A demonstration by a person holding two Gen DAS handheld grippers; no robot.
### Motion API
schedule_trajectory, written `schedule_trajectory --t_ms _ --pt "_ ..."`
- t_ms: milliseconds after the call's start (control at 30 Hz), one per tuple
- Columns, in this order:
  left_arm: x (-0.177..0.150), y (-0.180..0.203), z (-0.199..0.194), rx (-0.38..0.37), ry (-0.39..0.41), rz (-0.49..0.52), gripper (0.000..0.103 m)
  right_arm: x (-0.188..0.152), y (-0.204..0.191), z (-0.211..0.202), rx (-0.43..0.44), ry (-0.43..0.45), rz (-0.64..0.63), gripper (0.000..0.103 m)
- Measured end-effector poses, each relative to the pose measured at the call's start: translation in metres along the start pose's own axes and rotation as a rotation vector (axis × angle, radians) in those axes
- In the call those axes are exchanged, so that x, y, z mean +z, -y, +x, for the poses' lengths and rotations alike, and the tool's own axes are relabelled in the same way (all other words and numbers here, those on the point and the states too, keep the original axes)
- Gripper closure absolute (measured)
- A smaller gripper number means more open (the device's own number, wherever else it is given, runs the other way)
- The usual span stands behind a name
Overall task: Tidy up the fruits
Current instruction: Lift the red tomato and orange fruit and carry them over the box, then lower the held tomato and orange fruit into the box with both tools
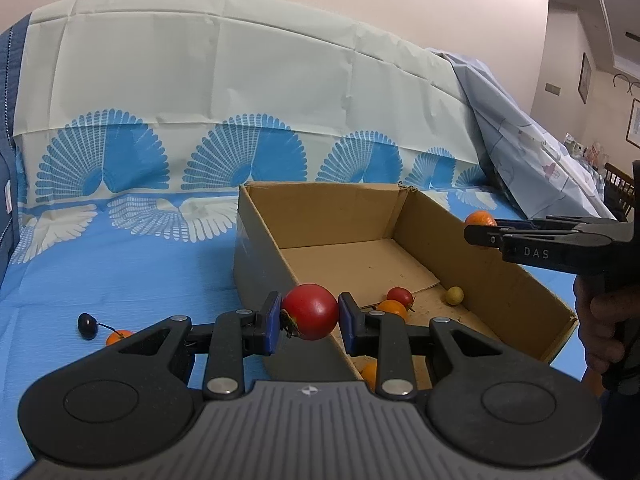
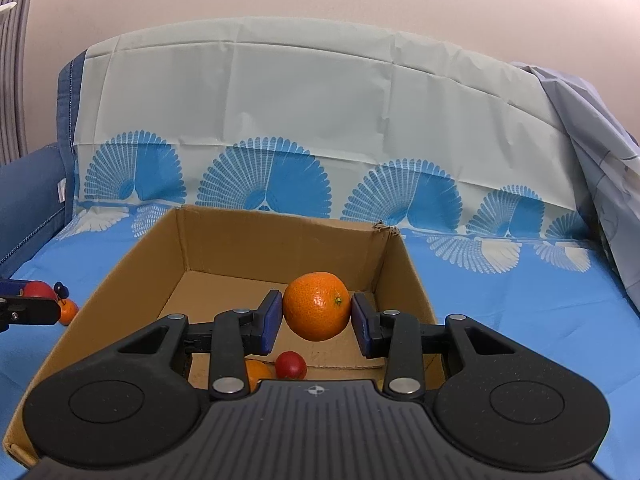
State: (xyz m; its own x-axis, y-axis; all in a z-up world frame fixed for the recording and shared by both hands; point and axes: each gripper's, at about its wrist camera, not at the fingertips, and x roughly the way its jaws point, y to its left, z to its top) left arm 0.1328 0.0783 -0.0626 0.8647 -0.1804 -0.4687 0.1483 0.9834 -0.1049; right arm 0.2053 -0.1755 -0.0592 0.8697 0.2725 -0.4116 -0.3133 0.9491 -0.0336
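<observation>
My left gripper (image 1: 309, 318) is shut on a red tomato (image 1: 311, 316), held above the near left wall of the open cardboard box (image 1: 264, 248). Over the box (image 2: 280, 236) my right gripper (image 2: 316, 314) is shut on an orange mandarin (image 2: 317, 306); from the left wrist it shows as black fingers (image 1: 480, 236) pinching that mandarin (image 1: 481, 219) at the right wall. Inside lie a small red tomato (image 1: 400, 296), an orange fruit (image 1: 393, 308) and a small yellow fruit (image 1: 455, 295). Left of the box on the blue cloth lie a dark grape (image 1: 87, 325) and an orange fruit (image 1: 118, 336).
The box stands on a blue fan-patterned cloth (image 1: 120, 264) that also drapes the sofa back (image 1: 240, 80). A pale blue sheet (image 1: 520, 140) hangs at the right. A person's hand (image 1: 600, 320) grips the right gripper's handle. Open cloth lies left of the box.
</observation>
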Motion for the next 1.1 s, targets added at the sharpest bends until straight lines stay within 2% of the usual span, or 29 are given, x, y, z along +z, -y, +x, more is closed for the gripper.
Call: schedule_trajectory --t_ms 800,1100 --pt "-0.002 0.007 0.005 -0.001 -0.005 0.024 0.069 -0.001 0.005 0.002 -0.014 -0.008 0.011 0.064" --pt "-0.003 0.013 0.012 -0.032 0.008 0.023 0.069 -0.001 0.012 0.004 -0.093 -0.003 0.036 0.064"
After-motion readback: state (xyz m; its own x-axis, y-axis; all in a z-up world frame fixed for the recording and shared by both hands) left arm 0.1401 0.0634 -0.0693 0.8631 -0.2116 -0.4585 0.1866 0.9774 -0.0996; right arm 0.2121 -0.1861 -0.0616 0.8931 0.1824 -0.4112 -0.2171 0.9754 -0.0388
